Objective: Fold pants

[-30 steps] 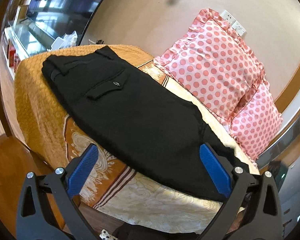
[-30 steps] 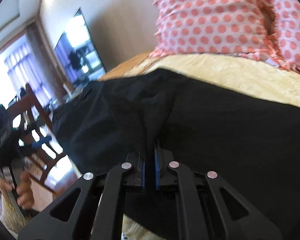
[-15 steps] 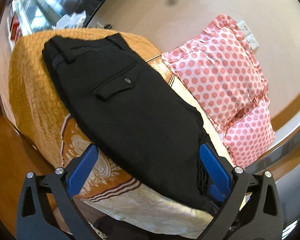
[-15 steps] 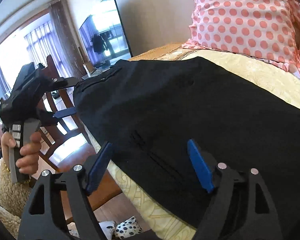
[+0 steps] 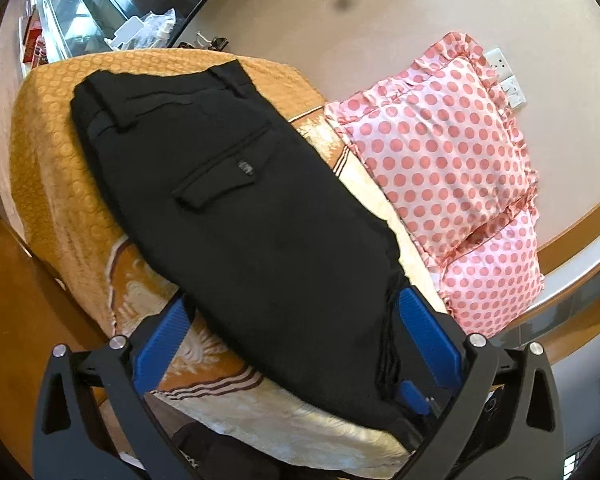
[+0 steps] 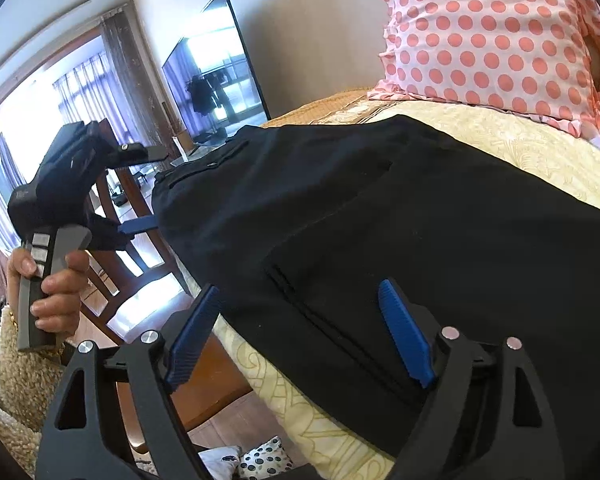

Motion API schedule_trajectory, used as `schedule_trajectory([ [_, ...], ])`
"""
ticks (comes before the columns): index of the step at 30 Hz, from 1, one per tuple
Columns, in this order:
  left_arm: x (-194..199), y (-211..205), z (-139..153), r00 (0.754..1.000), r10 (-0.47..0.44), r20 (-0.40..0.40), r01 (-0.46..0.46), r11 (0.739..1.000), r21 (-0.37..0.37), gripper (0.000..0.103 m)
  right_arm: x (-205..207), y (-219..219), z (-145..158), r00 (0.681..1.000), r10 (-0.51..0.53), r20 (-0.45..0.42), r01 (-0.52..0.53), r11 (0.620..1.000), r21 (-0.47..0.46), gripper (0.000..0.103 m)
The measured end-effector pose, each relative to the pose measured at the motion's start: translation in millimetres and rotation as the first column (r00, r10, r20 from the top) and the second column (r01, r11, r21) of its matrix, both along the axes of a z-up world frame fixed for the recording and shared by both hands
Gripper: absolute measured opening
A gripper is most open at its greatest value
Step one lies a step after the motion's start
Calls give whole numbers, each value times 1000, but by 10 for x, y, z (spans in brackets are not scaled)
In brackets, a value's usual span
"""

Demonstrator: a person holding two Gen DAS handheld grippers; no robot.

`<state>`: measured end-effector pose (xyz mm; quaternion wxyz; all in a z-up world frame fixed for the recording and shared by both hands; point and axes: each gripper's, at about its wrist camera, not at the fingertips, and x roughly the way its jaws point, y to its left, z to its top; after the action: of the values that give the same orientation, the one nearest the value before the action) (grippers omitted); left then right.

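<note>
Left wrist view: black pants point(image 5: 236, 216) are seen laid flat on a bed point(image 5: 60, 184), folded lengthwise, with the waistband at the far end and a flapped back pocket point(image 5: 224, 176) facing up. The far part of the bed is covered in an orange textured spread, the near part in a cream patterned cover point(image 5: 284, 432). The left gripper point(image 5: 296, 348) is held with its fingers wide apart, the blue pads point(image 5: 428, 336) set on either side of the near end of the pants; nothing is clamped between them. Two pink polka-dot pillows point(image 5: 440, 148) are propped against the wall on the far side of the bed, beside the pants but apart from them. A wall socket point(image 5: 504, 76) is seen behind the pillows, and a glass shelf with small items at the upper left.

In the right wrist view, the right gripper point(image 6: 300, 336) is likewise held apart, empty, just above the near edge of the pants point(image 6: 380, 220), where layered hems are seen. The left gripper point(image 6: 136, 188) appears at the left, gripped by a hand point(image 6: 52, 284) on its grey handle, its fingers reaching the edge of the pants. A television point(image 6: 216, 76) and a wooden chair point(image 6: 128, 248) are seen beyond the bed. A pillow point(image 6: 484, 32) is seen at the upper right.
</note>
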<state>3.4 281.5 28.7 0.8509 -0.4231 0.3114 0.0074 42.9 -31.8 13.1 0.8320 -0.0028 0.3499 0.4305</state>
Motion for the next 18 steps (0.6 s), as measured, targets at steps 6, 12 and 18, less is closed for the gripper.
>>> schedule_trajectory([
  [6, 31, 159, 78, 998, 67, 11, -67, 998, -11, 101, -29, -17, -8, 1000, 4, 11, -4, 1000, 3, 84],
  [12, 61, 405, 177, 976, 216, -13, -213, 971, 105, 101, -97, -57, 17, 999, 17, 32, -18, 1000, 10, 84],
  [18, 198, 490, 57, 968, 239, -83, -228, 966, 118, 80, -66, -431, 86, 1000, -19, -22, 21, 995, 101, 84],
])
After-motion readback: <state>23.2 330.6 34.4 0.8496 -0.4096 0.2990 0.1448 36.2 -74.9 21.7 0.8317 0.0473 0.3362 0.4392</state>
